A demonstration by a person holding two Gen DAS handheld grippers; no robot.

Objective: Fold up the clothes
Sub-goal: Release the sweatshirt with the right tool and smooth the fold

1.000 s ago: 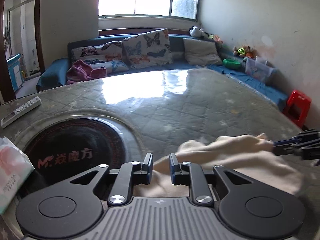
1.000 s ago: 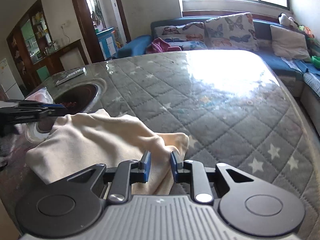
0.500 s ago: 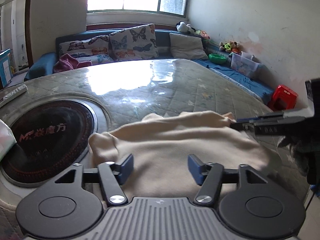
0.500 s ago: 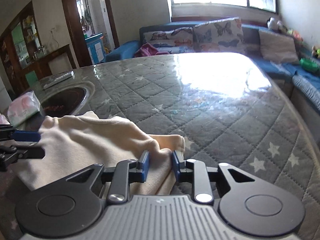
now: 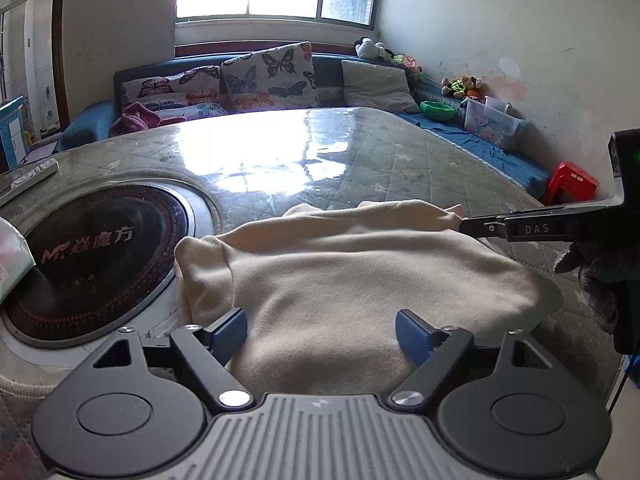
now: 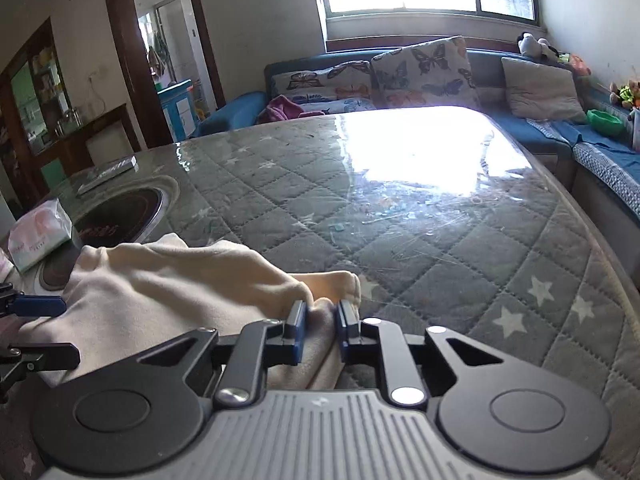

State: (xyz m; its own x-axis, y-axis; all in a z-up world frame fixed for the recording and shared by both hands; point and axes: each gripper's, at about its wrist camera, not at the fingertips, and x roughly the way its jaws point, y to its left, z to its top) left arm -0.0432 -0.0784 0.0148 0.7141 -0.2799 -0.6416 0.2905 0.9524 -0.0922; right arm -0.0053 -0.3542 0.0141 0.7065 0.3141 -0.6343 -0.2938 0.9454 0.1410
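Note:
A cream garment (image 5: 352, 272) lies bunched near the front edge of the quilted table (image 6: 440, 220). My left gripper (image 5: 322, 328) sits over its near left part with the jaws opening wide; cloth lies between and under the blue pads (image 5: 230, 330), which do not press on it. My right gripper (image 6: 322, 320) is shut on a fold of the garment (image 6: 180, 292) at its right edge. In the left wrist view that gripper (image 5: 468, 226) pinches the garment's far right corner, held by a gloved hand (image 5: 600, 276). In the right wrist view, the left gripper (image 6: 40, 330) shows at the left edge.
A round black cooktop (image 5: 92, 264) is set into the table left of the garment. A tissue pack (image 6: 38, 238) and a remote (image 5: 28, 178) lie near it. Behind the table stands a blue sofa with butterfly cushions (image 5: 268, 76), and a red stool (image 5: 572, 182) at the right.
My left jaws went from nearly shut on the cloth to wide apart, letting it go, and the gripper drew back over the garment. My right jaws closed tighter on the fold.

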